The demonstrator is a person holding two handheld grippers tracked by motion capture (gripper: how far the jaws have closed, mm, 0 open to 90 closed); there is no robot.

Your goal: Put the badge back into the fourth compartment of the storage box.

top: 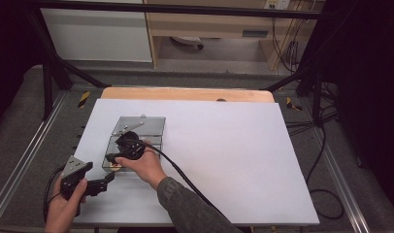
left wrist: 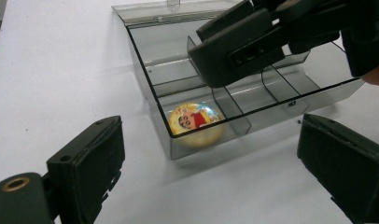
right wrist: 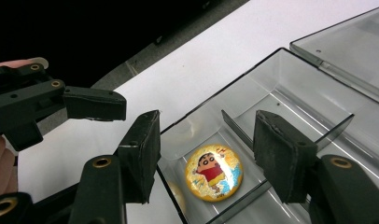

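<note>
Smoked clear plastic: compartment box (top: 137, 133) sits on the white table sheet (top: 224, 160), toward the sheet's left edge, about midway between near and far edges.
Lid: lid (top: 141, 125) hinged open, lying flat on the far side of the box.
Inside: thin dividers (left wrist: 234, 100) split the tray into cells; the cells in view look bare apart from one.
Badge: round yellow cartoon badge (right wrist: 214, 172) lies flat in the near-left corner cell, touching the floor of that cell, close to the outer walls.
Right gripper: right gripper (right wrist: 204, 154) is over that corner cell, jaws apart, one either side of the badge and above it, not touching it. One jaw is at the box's outer wall, the other over the divider. Cannot tell if the tips are below the rim.
Left gripper: left gripper (top: 100, 184) is near the sheet's near-left corner, just short of the box, jaws wide apart, nothing between them, aimed at the badge cell.
In the way: box wall and divider flank the badge tightly; from the left gripper view, the right gripper crosses above the cells.
Surroundings: wooden table edge (top: 185, 93) beyond the sheet, black cable (top: 185, 179) trailing from the right gripper over the sheet, dark frame bars (top: 302, 73) and loose cables (top: 326, 145) on the floor at right.
</note>
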